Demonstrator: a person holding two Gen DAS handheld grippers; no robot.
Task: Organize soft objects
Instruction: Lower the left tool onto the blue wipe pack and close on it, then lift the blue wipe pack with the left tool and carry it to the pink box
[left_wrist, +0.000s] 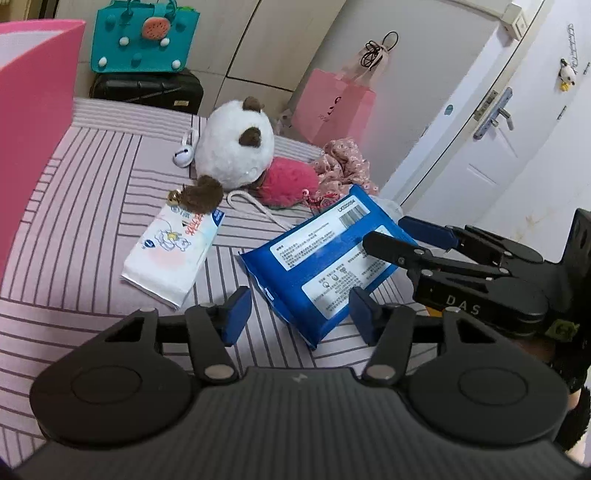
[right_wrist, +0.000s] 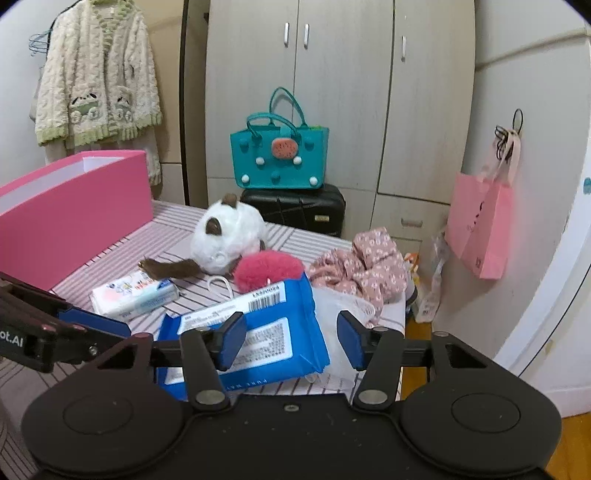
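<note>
Two grippers work one blue pack (left_wrist: 314, 266) on the striped bed (left_wrist: 74, 206), each seen by the other's camera.

From the left wrist: the left gripper (left_wrist: 301, 317) straddles the near corner of the pack, its jaws half-wide, one pad on bare sheet and the other at the pack's edge. I cannot see either pad pressing on the plastic, so I would call this not yet a grip. The right gripper (left_wrist: 406, 236) reaches in from the right, with one finger above the far end of the pack and one behind it. That end sits tilted up, as if pinched, but the contact itself is hidden. A white tissue pack (left_wrist: 170, 251) lies just left, and the plush (left_wrist: 236, 147) and a floral cloth (left_wrist: 343, 166) beyond.

From the right wrist: the right gripper's pads stand half-wide, the left one over the pack's label and the other over a clear bag (right_wrist: 343, 310) beside it. Whether they pinch, I cannot tell. The pink box (right_wrist: 74, 206) stands open on the left, probably where the soft things go, so a hold at both ends would keep the floppy pack from sagging.
</note>
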